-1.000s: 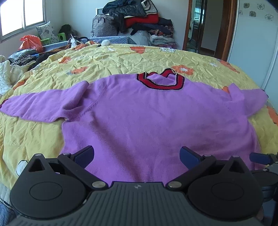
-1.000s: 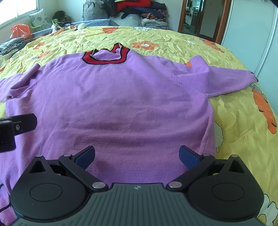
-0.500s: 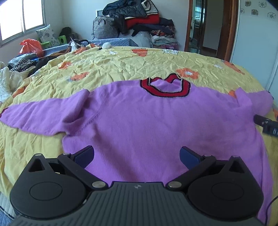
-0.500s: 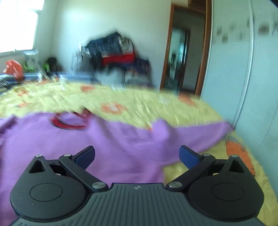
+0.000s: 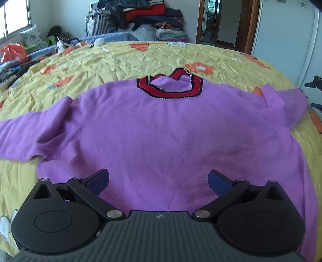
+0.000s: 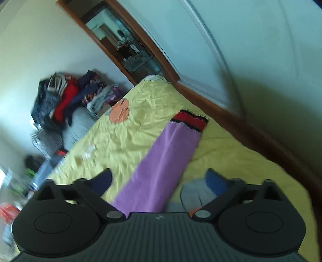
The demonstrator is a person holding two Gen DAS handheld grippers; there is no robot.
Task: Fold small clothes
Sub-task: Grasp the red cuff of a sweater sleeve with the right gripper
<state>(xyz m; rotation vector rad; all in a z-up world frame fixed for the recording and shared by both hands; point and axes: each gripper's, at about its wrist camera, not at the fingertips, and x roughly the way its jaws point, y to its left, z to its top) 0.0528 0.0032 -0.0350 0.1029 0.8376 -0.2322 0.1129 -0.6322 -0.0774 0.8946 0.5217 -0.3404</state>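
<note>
A purple sweater (image 5: 161, 137) with a red and black collar (image 5: 171, 88) lies spread flat on the yellow flowered bedspread (image 5: 120, 58). My left gripper (image 5: 159, 181) is open and empty, hovering above the sweater's lower body. My right gripper (image 6: 159, 181) is open and empty, tilted, above the sweater's right sleeve (image 6: 167, 159), which ends in a red and black cuff (image 6: 190, 121). The right gripper also shows at the far right edge of the left wrist view (image 5: 315, 92), beside that sleeve.
A pile of clothes (image 5: 145, 18) and a checked bag (image 5: 100, 22) stand behind the bed. Clutter and an orange bag (image 5: 14, 54) lie at the left. A door (image 5: 217, 22) and a white wardrobe (image 5: 287, 36) stand at the right.
My right gripper has swung from over the sweater's body out to the right sleeve and tilted. My left gripper has moved up toward the middle of the sweater.
</note>
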